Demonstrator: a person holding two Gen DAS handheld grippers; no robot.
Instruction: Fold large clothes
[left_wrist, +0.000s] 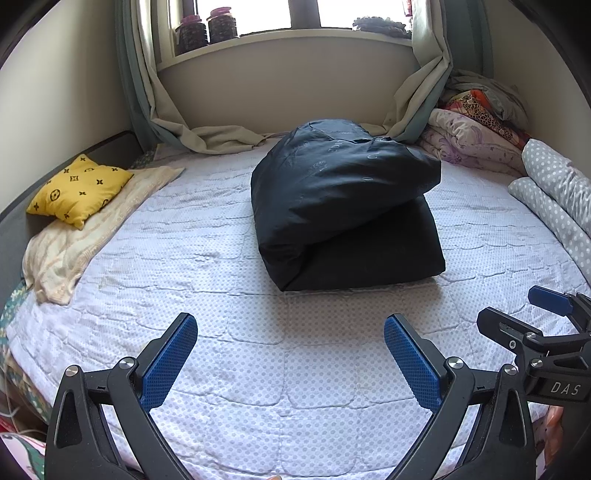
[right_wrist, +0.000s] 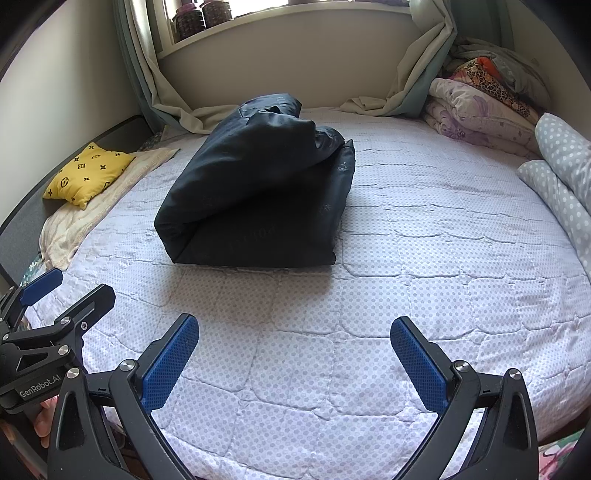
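— So, where does the garment sit from your 2 claws?

— Your dark jacket (left_wrist: 343, 206) lies folded into a thick bundle on the quilted bed (left_wrist: 258, 350), roughly mid-bed and toward the window end, well apart from both claws. From your left gripper (left_wrist: 290, 360) it sits straight ahead; from your right gripper (right_wrist: 295, 363) it sits ahead and to the left (right_wrist: 258, 195).

— And the claws themselves?

— Both stand wide apart and hold nothing. They hover side by side over the near edge of the bed; you can see the right one's blue pads (left_wrist: 546, 297) at the right border of the left view.

— Which way does the bundle run?

— Its fold edge faces you, and the long axis looks to run away from you toward the window. The upper layer sits skewed and puffed over the lower one.

— Which hand goes first?

— I'd judge your left, since the bundle is centred on it. If another fold is wanted, you'd reach forward to the near edge; your right would have to cross leftward.
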